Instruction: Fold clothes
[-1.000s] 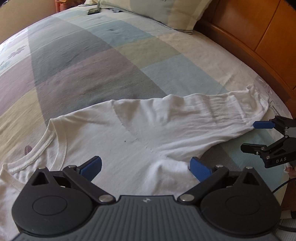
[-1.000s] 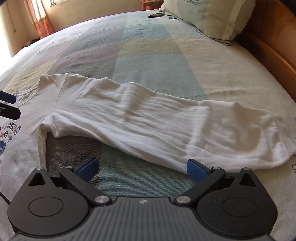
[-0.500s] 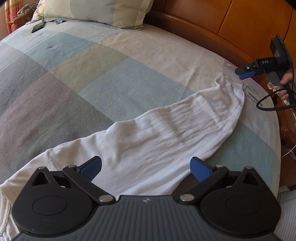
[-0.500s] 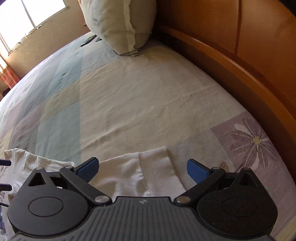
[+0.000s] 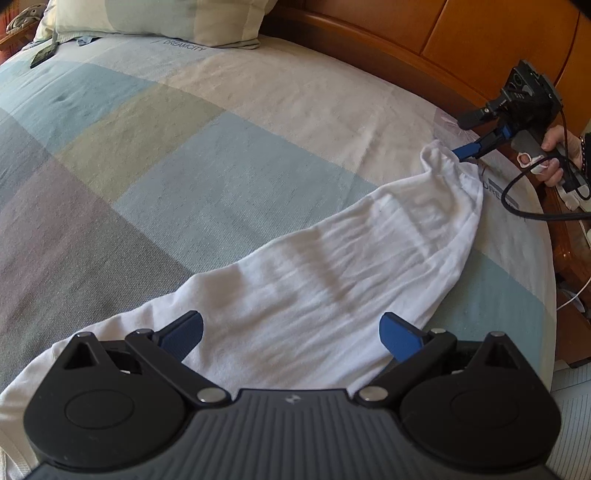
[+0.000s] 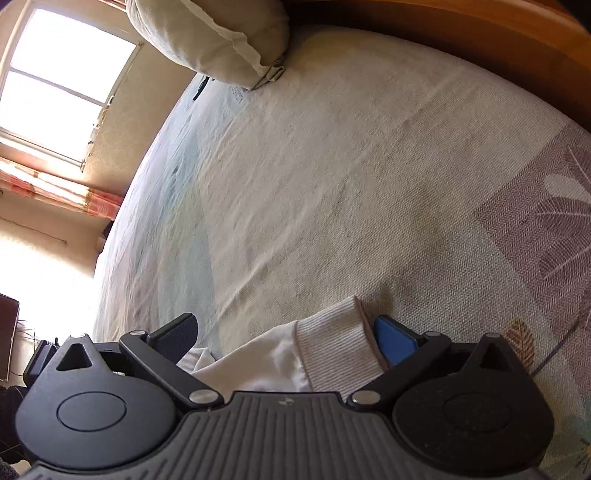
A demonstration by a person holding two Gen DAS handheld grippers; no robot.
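Left claw (image 5: 291, 332): fingers spread wide, nothing between the blue pads, poised just over the white long-sleeve shirt (image 5: 314, 295) near where the sleeve meets the body. Right claw (image 6: 284, 338): also wide apart in its own view, with the ribbed cuff (image 6: 332, 343) of the sleeve sitting between the fingers, up against the right blue pad (image 6: 395, 341); left pad stands off the cloth, so not clamped. From the left wrist view the right claw (image 5: 476, 134) sits at the far sleeve end, lower blue fingertip touching the bunched cuff, upper finger raised clear of it. A hand (image 5: 554, 155) grips its handle and a black cable (image 5: 517, 206) loops off it.

Shirt lies on the bed (image 5: 184, 166), sleeve stretched out diagonally toward the bed's right edge, wrinkled, cuff end puckered. Bedspread is checked in blue, grey, beige and cream, with a flower print (image 6: 546, 221) near the cuff. Pillow (image 5: 159, 18) at the far end, small dark object (image 5: 42, 55) beside it. Wooden bed frame (image 5: 424, 40) runs along the right. Bright window (image 6: 59, 74) in the right wrist view.
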